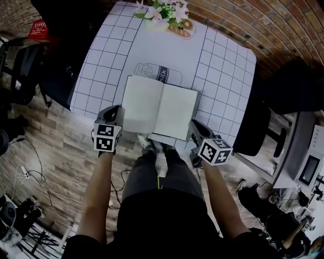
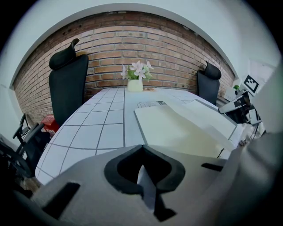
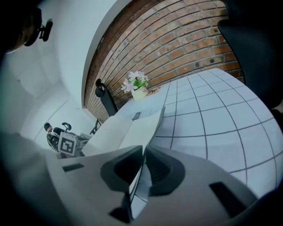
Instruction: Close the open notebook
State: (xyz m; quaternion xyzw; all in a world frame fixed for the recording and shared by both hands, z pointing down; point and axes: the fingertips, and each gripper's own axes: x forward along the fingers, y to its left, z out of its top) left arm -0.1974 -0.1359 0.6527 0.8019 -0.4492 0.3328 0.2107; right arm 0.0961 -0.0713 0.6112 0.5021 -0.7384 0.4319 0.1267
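Observation:
An open notebook with blank cream pages lies near the front edge of the white gridded table. My left gripper is at its near left corner. In the left gripper view the notebook runs into the meeting jaws of that gripper, with a pale sheet edge between them. My right gripper is at the near right corner. In the right gripper view it is shut on the right-hand side of the notebook, which stands tilted up off the table.
A vase of pale flowers stands at the table's far edge beside a small orange object. Black office chairs stand at the left and right. The person's legs are under the front edge, and cables lie on the wooden floor.

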